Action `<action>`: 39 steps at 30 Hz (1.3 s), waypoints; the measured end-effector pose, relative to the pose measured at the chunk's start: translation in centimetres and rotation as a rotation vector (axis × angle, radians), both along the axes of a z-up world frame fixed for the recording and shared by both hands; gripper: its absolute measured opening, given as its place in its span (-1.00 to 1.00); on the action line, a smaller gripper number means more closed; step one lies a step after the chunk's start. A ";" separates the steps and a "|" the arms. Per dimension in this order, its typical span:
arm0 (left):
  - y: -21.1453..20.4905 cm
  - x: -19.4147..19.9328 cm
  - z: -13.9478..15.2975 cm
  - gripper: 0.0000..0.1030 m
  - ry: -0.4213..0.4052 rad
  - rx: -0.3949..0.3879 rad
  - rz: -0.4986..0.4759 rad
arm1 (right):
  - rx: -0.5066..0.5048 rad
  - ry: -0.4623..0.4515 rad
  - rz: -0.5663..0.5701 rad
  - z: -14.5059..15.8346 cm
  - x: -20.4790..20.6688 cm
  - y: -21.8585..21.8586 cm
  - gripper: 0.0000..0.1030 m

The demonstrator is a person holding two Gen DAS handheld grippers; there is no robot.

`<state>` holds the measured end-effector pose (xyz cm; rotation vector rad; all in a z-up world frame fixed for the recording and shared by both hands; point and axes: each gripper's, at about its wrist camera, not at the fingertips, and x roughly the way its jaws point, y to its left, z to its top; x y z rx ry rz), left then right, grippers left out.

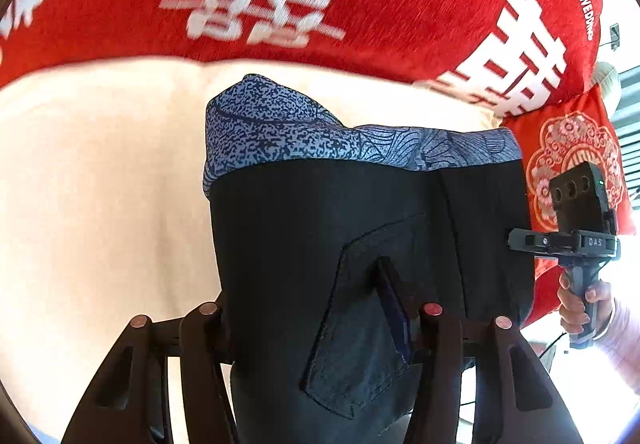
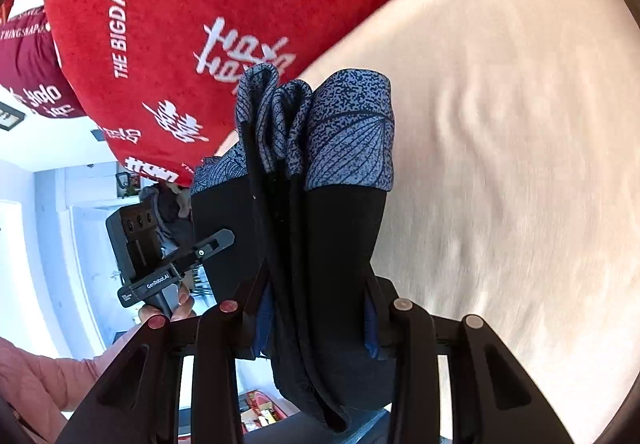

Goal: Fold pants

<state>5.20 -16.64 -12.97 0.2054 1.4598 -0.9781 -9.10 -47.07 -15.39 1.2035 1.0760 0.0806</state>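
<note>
The black pants (image 1: 360,244) hang between both sets of jaws, above a cream bed (image 1: 100,184). Left gripper (image 1: 320,318) and right gripper (image 2: 316,310) each clamp the fabric, held level.

Home bedroom, I'd say. I'm over a bed with a cream sheet (image 1: 100,184) and a red blanket (image 1: 380,4) printed "HAPPY WEDDING" and "THE BIG DAY", plus a red pillow (image 1: 572,148). White walls and a door (image 2: 92,244) show in my right wrist view.
</note>
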 end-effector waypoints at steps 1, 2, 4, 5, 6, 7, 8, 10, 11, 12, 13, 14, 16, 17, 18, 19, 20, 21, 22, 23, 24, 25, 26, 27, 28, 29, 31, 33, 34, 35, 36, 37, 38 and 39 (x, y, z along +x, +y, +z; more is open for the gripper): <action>0.2 -0.3 -0.8 0.09 0.007 0.011 0.002 | -0.004 0.009 -0.001 -0.5 -0.3 0.5 -0.22; 0.4 -0.6 -1.8 0.13 0.010 0.022 0.002 | -0.007 0.022 -0.003 -0.9 -0.9 0.4 -0.22; 0.5 -1.3 -3.9 0.26 -0.011 0.067 0.000 | -0.024 0.065 0.001 -2.7 -1.2 1.2 -0.17; 0.9 -1.4 -4.8 0.56 -0.027 0.077 0.015 | -0.060 0.099 0.010 -3.6 -1.4 1.6 -0.05; 1.2 -1.4 -5.1 0.65 -0.052 0.066 0.041 | -0.100 0.120 0.013 -4.2 -1.8 1.8 0.01; 1.4 -1.2 -5.3 0.78 -0.064 0.062 0.055 | -0.124 0.121 0.003 -4.5 -1.9 1.9 0.10; 1.5 -1.1 -5.6 0.97 -0.068 0.071 0.063 | -0.126 0.125 -0.020 -4.9 -2.1 1.7 0.26; 1.6 -0.9 -6.0 0.99 -0.068 0.083 0.079 | -0.132 0.142 -0.047 -5.0 -2.3 1.6 0.30; 1.6 -0.9 -6.1 0.99 -0.062 0.088 0.083 | -0.143 0.147 -0.054 -4.7 -2.4 1.7 0.37; 1.6 -0.9 -5.9 0.99 -0.067 0.094 0.083 | -0.171 0.165 -0.061 -4.3 -2.5 1.9 0.41; 1.6 -1.2 -5.6 0.99 -0.086 0.109 0.080 | -0.197 0.183 -0.066 -3.8 -2.7 2.1 0.50; 1.3 -1.4 -5.3 0.99 -0.115 0.128 0.076 | -0.230 0.211 -0.076 -3.3 -2.9 2.3 0.55; 1.0 -2.2 -4.3 0.99 -0.176 0.165 0.062 | -0.276 0.255 -0.101 -2.4 -3.6 2.7 0.56; 1.1 -2.6 -3.7 0.99 -0.209 0.182 0.050 | -0.303 0.279 -0.115 -1.8 -4.1 2.9 0.59; 1.0 -3.1 -3.2 0.99 -0.237 0.200 0.039 | -0.339 0.311 -0.130 -1.1 -4.7 3.2 0.61; 1.1 -3.6 -2.6 0.99 -0.263 0.212 0.027 | -0.362 0.331 -0.138 -0.8 -5.1 3.2 0.63; 1.3 -4.1 -2.1 0.99 -0.277 0.219 0.019 | -0.392 0.357 -0.145 -0.2 -5.6 3.7 0.67; 1.4 -4.6 -1.6 0.99 -0.287 0.228 0.009 | -0.419 0.381 -0.151 0.2 -6.1 4.0 0.68; 1.5 -5.3 -1.1 0.99 -0.298 0.237 -0.001 | -0.439 0.395 -0.156 0.6 -6.5 4.3 0.69; 1.7 -5.8 -0.7 0.99 -0.304 0.244 -0.006 | -0.457 0.407 -0.161 1.0 -6.9 4.8 0.73; 2.0 -6.4 -0.3 0.99 -0.304 0.248 -0.006 | -0.472 0.424 -0.166 1.5 -7.3 5.3 0.80; 2.2 -6.8 -0.1 0.99 -0.302 0.254 -0.007 | -0.482 0.435 -0.170 1.8 -7.6 5.8 0.98; 2.4 -7.5 0.3 0.99 -0.300 0.261 -0.006 | -0.494 0.440 -0.175 2.3 -7.9 6.3 1.00; 2.5 -7.8 0.6 0.99 -0.302 0.262 -0.001 | -0.510 0.437 -0.181 2.7 -8.1 6.8 1.00; 2.9 -8.2 1.1 0.99 -0.308 0.267 0.010 | -0.530 0.436 -0.185 3.4 -8.2 7.5 1.00; 3.1 -8.6 1.6 0.99 -0.315 0.272 0.019 | -0.556 0.441 -0.181 4.0 -8.1 8.2 1.00; 3.7 -9.6 2.8 0.99 -0.345 0.280 0.026 | -0.612 0.462 -0.153 5.3 -7.8 9.9 1.00; 4.4 -10.4 4.1 0.99 -0.369 0.285 0.031 | -0.629 0.471 -0.125 6.3 -7.3 11.3 1.00; 4.7 -10.6 4.7 0.99 -0.373 0.287 0.031 | -0.630 0.461 -0.120 6.9 -7.1 12.0 1.00; 5.0 -10.9 5.2 0.99 -0.375 0.288 0.029 | -0.633 0.453 -0.120 7.5 -7.3 12.5 1.00; 5.3 -11.2 5.8 0.99 -0.380 0.294 0.028 | -0.639 0.447 -0.120 8.1 -7.2 13.1 1.00; 5.6 -11.4 6.3 0.99 -0.387 0.298 0.027 | -0.648 0.442 -0.119 8.8 -7.2 13.7 1.00; 5.9 -11.7 6.9 0.99 -0.397 0.297 0.023 | -0.657 0.438 -0.118 9.4 -7.2 14.3 1.00; 6.2 -12.1 7.5 0.99 -0.409 0.296 0.023 | -0.664 0.435 -0.121 10.1 -7.2 14.9 1.00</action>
